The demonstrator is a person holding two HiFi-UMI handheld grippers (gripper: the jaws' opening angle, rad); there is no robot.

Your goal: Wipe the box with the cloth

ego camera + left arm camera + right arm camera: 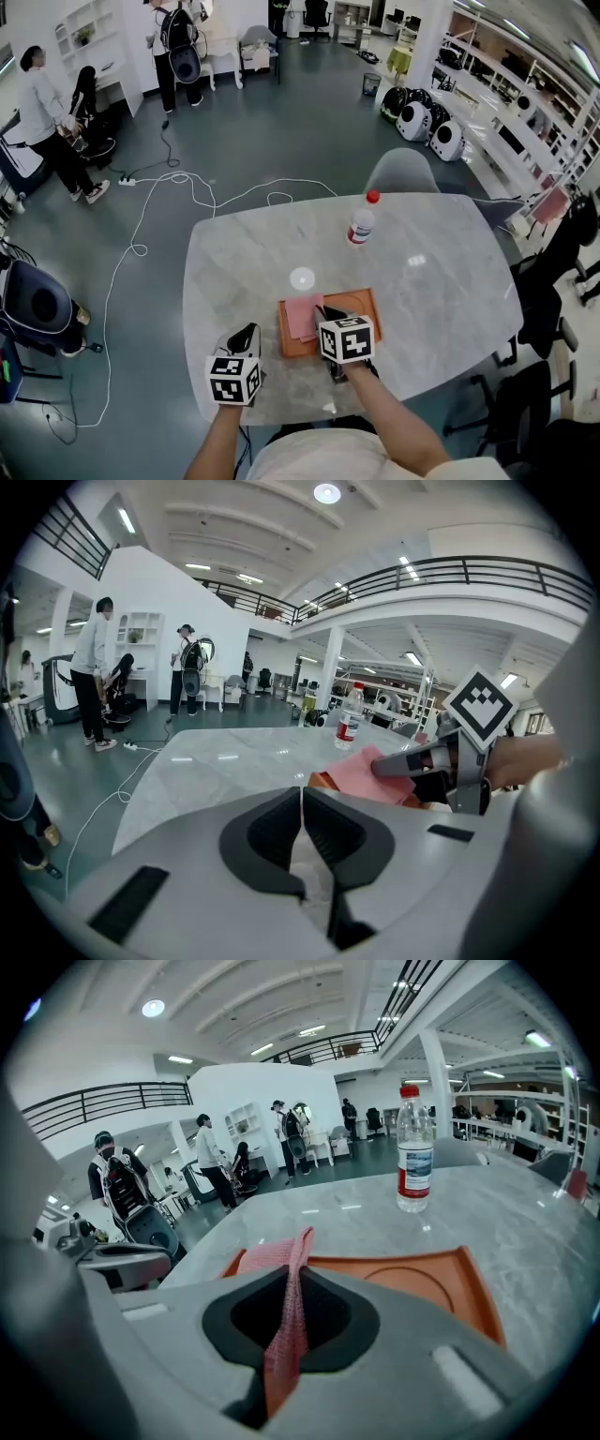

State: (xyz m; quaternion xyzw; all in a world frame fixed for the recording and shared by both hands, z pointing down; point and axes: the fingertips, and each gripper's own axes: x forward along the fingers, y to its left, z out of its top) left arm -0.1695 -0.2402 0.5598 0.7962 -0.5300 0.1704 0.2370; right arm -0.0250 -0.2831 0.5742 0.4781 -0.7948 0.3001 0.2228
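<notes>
the pink cloth point(302, 316) lies over the left part of the flat orange box point(364, 304), and one edge of it is drawn up into the right claw point(327, 316). in the right gripper view the cloth runs as a thin folded strip between the two jaws, which are clenched on it, and spreads out again on the box beyond them. the right part of the box is bare and shows a round recess. the box sits on the pale marble tabletop point(431, 281), close to its near edge.

the left claw point(246, 339) is just left of the box, over the near left part of the tabletop. its jaws are pressed together with nothing between them.

a clear water bottle point(361, 223) with a red cap stands upright farther back, well apart from the box. a grey chair point(403, 172) is behind the far edge, and a white cable point(141, 221) trails over the floor to the left.
</notes>
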